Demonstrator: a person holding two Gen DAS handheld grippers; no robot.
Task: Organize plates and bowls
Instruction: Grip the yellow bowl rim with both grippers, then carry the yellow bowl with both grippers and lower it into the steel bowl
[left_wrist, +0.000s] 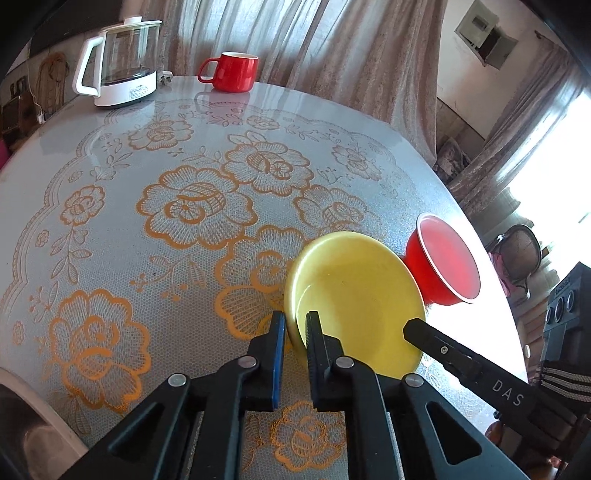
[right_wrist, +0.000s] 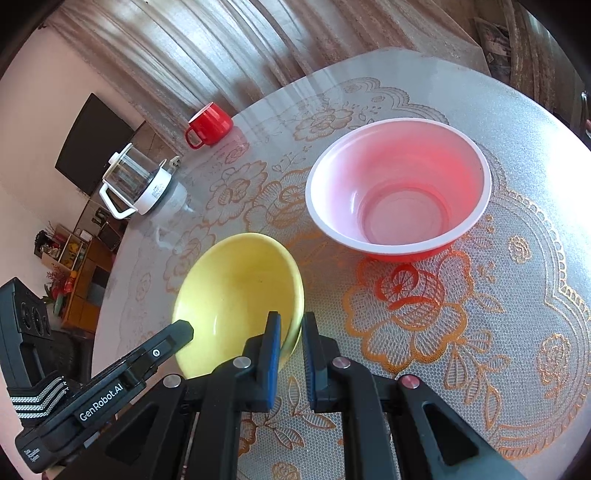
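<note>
A yellow bowl (left_wrist: 354, 295) is tilted above the lace-patterned table. My left gripper (left_wrist: 295, 323) is shut on its left rim, one finger inside and one outside. My right gripper (right_wrist: 290, 325) is shut on the opposite rim of the yellow bowl (right_wrist: 236, 295). Each gripper shows in the other's view: the right gripper (left_wrist: 417, 328) and the left gripper (right_wrist: 183, 330). A red bowl with a white rim (right_wrist: 399, 188) stands upright and empty on the table just beyond; in the left wrist view it (left_wrist: 443, 258) sits near the table's right edge.
A glass kettle with a white base (left_wrist: 118, 59) and a red mug (left_wrist: 232, 70) stand at the table's far edge by the curtain. They also show in the right wrist view, kettle (right_wrist: 136, 184) and mug (right_wrist: 208, 123). The round table (left_wrist: 147, 229) drops off at right.
</note>
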